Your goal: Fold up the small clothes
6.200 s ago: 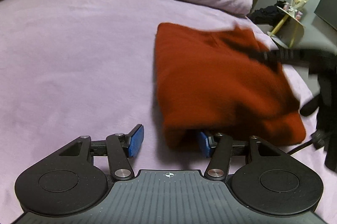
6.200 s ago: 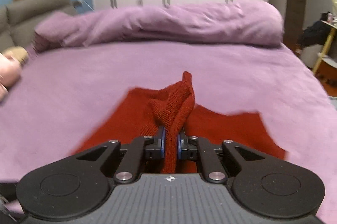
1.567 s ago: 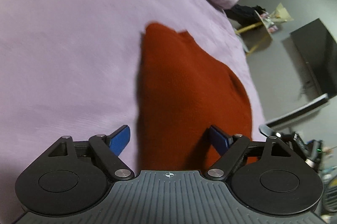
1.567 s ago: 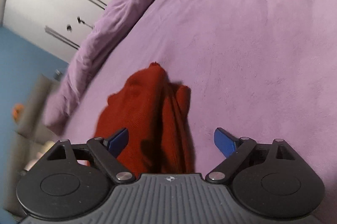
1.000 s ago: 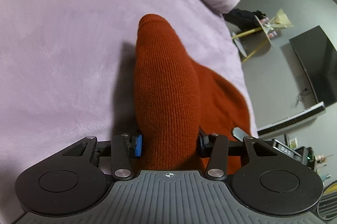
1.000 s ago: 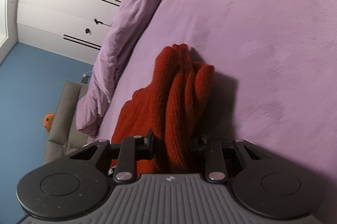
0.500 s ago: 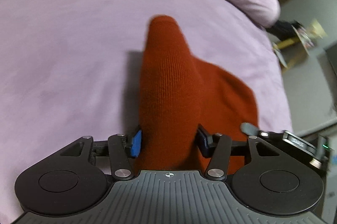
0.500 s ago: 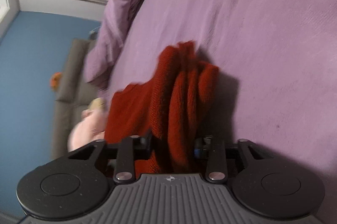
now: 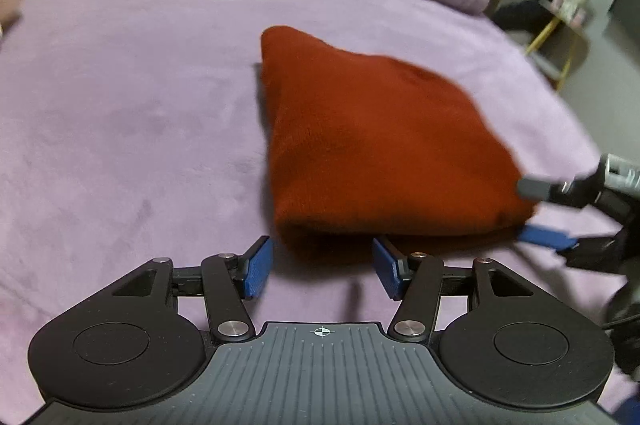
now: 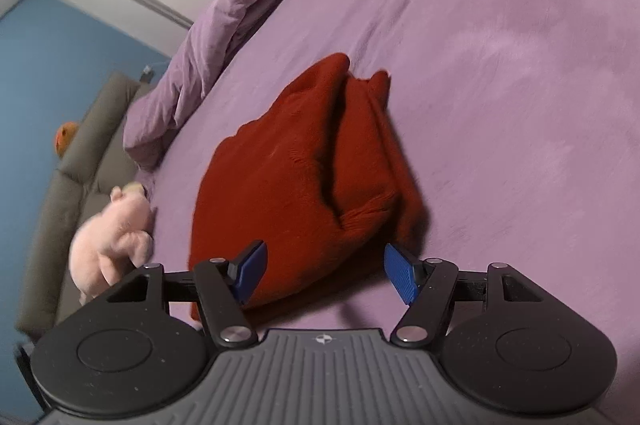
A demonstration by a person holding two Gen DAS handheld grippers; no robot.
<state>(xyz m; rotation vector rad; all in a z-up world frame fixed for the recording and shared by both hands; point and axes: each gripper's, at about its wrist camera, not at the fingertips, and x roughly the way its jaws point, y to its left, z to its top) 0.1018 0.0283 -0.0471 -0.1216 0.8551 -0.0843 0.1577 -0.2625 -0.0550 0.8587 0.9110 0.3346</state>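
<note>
1. Both of your tools are released: the left tool and the right tool stand spread just short of the red knit garment, gripping nothing.
2. The garment lies folded on the purple bed, so this fold looks finished.
3. Next, probably flatten it.
4. It looks thick, soft, bulging, with layered edges at one end.

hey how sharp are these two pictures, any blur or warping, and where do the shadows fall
Left wrist view: the sweater is motion-smeared, the right gripper at the edge too; fisheye bows the bed. Right wrist view: softer blur on the sweater and plush toy, horizon tilted; the left gripper stays crisp. Soft shadows hug the sweater's edges.
</note>
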